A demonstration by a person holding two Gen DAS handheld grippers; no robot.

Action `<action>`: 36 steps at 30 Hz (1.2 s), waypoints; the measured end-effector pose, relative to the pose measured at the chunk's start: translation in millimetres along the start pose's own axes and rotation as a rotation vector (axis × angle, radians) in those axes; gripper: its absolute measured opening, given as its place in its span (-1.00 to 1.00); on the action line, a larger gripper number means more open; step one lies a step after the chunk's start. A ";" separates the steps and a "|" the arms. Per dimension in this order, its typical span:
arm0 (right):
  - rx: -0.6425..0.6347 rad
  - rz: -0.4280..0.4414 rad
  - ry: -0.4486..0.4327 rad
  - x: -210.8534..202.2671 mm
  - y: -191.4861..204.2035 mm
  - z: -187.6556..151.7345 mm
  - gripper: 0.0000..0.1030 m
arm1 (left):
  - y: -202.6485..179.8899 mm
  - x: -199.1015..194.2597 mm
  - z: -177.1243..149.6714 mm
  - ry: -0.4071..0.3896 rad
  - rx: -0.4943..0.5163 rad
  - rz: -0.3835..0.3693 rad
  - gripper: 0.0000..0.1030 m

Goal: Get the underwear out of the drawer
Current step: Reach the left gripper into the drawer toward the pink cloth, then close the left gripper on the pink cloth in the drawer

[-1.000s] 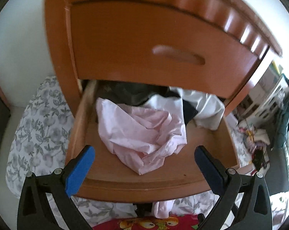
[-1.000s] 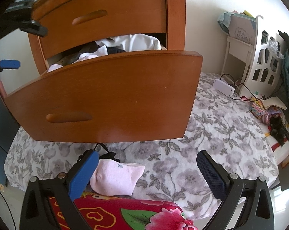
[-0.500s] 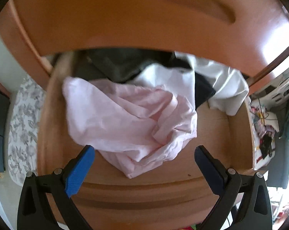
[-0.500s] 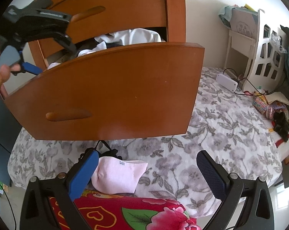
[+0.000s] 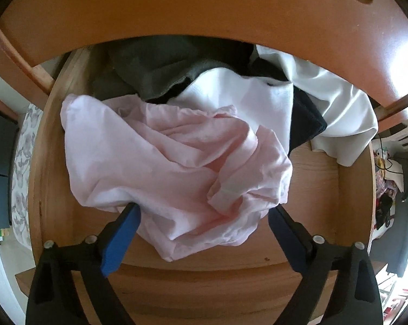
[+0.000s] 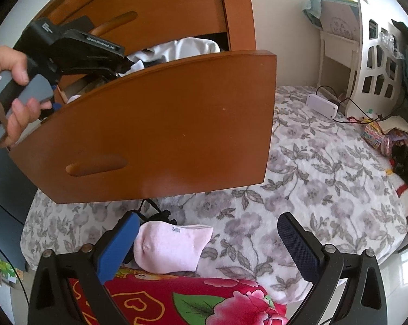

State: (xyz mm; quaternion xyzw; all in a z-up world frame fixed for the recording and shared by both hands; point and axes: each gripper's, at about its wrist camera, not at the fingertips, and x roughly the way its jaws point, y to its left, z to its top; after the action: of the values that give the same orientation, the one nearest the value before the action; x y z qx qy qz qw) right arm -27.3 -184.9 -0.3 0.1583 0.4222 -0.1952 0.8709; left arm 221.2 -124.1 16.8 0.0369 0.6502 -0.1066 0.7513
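The pink underwear [image 5: 163, 168] lies crumpled in the front of the open wooden drawer [image 5: 38, 162]. My left gripper [image 5: 204, 211] points straight down into the drawer. Its jaws are closing, with the pink cloth between them. Both blue fingertips [image 5: 128, 216] are at the cloth's lower edges, partly covered by it. In the right wrist view a hand [image 6: 14, 89] holds the left gripper's black body [image 6: 79, 51] above the drawer front [image 6: 163, 124], which hides its fingers. My right gripper [image 6: 208, 216] hangs open over the bed, holding nothing.
Behind the pink piece lie grey cloth [image 5: 171, 65], white cloth [image 5: 247, 100] and dark cloth [image 5: 306, 119]. The upper drawer front [image 5: 204, 8] overhangs them. On the floral bed [image 6: 325, 176] lie a pink sock [image 6: 168, 246], a red blanket [image 6: 190, 303] and a white box [image 6: 321, 105].
My left gripper has come down into the drawer and closer to the pink underwear, and its jaws have narrowed a little around the cloth. The right gripper has stayed put.
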 end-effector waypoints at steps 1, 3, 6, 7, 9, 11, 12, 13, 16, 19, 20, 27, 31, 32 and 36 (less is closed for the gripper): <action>0.001 0.000 0.000 0.0 -0.1 0.0 1.00 | -2.6 0.9 -0.5 -0.001 -0.006 0.002 0.77; 0.002 0.001 -0.001 -0.2 -0.2 0.1 1.00 | -3.3 2.4 -0.4 -0.002 -0.014 0.005 0.72; 0.005 0.001 -0.001 -0.4 -0.6 0.1 1.00 | 0.3 3.4 -1.0 -0.003 -0.019 0.004 0.60; 0.006 0.001 -0.001 -0.5 -0.7 0.2 1.00 | 0.8 3.7 -0.9 -0.004 -0.020 0.006 0.51; 0.008 0.000 0.000 -0.6 -0.7 0.7 1.00 | 3.2 4.0 -2.1 -0.010 -0.024 0.002 0.35; 0.008 0.000 -0.001 -1.1 -0.7 0.9 1.00 | 5.9 3.9 -4.2 -0.012 -0.028 -0.016 0.19; 0.008 -0.001 -0.001 -1.1 -0.8 0.7 1.00 | 6.4 4.6 -5.0 -0.012 -0.025 -0.027 0.04; 0.008 -0.001 -0.001 -1.0 -0.7 0.7 1.00 | 6.6 4.9 -5.8 -0.012 -0.025 -0.034 -0.10; 0.009 0.000 0.001 -0.6 -0.5 0.9 1.00 | 11.4 2.4 -9.4 -0.028 -0.026 -0.049 -0.40; 0.011 -0.001 0.001 -0.8 -1.1 0.6 1.00 | 9.8 -3.1 -16.1 -0.054 -0.021 -0.053 -0.57; 0.012 -0.001 0.000 -1.1 -1.4 0.6 1.00 | 9.6 -5.4 -17.2 -0.065 -0.020 -0.053 -0.60; 0.015 -0.003 -0.004 -2.2 -2.1 0.6 1.00 | 27.7 -26.8 -27.8 -0.180 -0.061 -0.073 -0.74; 0.017 -0.007 -0.007 -2.5 -2.2 0.7 1.00 | 43.7 -39.3 -37.3 -0.247 -0.088 -0.081 -0.79; 0.016 -0.008 -0.006 -2.5 -2.0 0.7 1.00 | 47.5 -43.4 -40.0 -0.262 -0.090 -0.081 -0.79; 0.011 -0.015 -0.008 -2.8 -0.7 0.5 1.00 | 64.5 -56.3 -36.1 -0.335 -0.104 -0.121 -0.79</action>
State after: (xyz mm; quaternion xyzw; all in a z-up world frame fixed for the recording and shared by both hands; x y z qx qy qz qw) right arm -28.9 -185.2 2.2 0.1594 0.4186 -0.2047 0.8703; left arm 192.2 -48.0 61.4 -0.0595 0.5217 -0.1223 0.8422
